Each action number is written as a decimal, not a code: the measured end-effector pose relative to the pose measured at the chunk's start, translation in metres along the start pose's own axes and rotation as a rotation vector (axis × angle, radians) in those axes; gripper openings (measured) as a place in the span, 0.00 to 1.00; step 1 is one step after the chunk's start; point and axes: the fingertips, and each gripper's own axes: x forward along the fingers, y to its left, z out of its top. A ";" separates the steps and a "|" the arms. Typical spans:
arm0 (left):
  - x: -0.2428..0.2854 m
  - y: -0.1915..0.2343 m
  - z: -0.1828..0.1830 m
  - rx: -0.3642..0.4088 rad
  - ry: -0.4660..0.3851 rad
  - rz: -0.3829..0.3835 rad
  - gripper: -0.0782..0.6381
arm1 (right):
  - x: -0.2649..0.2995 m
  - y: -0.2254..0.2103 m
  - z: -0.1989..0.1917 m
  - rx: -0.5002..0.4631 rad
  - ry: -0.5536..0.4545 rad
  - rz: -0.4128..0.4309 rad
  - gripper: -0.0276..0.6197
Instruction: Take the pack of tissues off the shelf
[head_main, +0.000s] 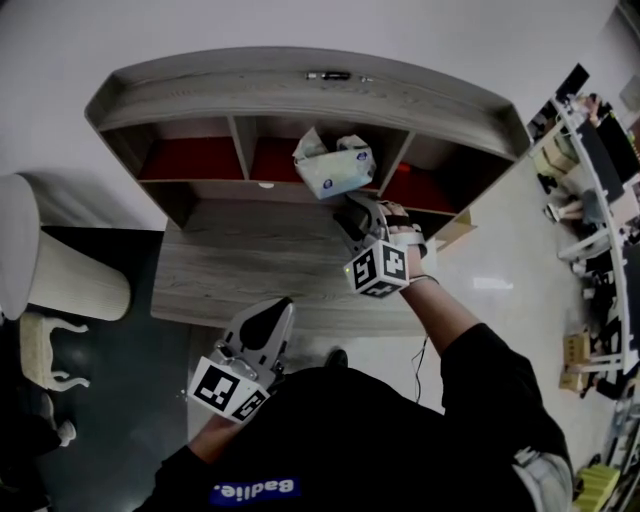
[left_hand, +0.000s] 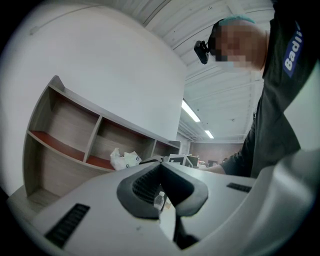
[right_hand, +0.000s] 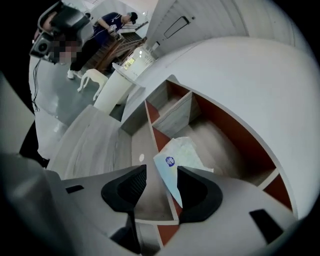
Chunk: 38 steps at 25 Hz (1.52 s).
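Observation:
The pack of tissues (head_main: 333, 165), white and light blue with a crumpled top, rests tilted at the front edge of the shelf's (head_main: 300, 80) middle compartment. My right gripper (head_main: 353, 210) reaches up to it from just below. In the right gripper view the jaws of that gripper (right_hand: 161, 172) stand apart, and the pack's (right_hand: 177, 155) near corner lies between them, close to the right pad, with no pad pressing on it. My left gripper (head_main: 272, 318) hangs low over the table's front edge, tips together and empty. From the left gripper (left_hand: 161, 167) view, the pack (left_hand: 122, 159) shows far off.
The shelf has red-floored compartments and stands on a grey wooden table (head_main: 230, 270). A small dark object (head_main: 328, 75) lies on the shelf's top. A white cylinder (head_main: 70, 280) and a white dog figure (head_main: 45, 350) stand on the floor at left. Desks (head_main: 590, 170) line the right.

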 end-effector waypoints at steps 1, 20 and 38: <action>-0.001 0.000 0.000 0.001 -0.001 0.003 0.11 | 0.004 -0.001 -0.002 -0.025 0.016 -0.004 0.35; -0.019 0.009 0.002 0.016 0.027 0.045 0.11 | 0.069 -0.010 -0.024 -0.306 0.158 -0.048 0.42; -0.017 0.010 0.007 0.025 0.024 0.033 0.11 | 0.049 -0.014 -0.016 -0.192 0.117 -0.053 0.14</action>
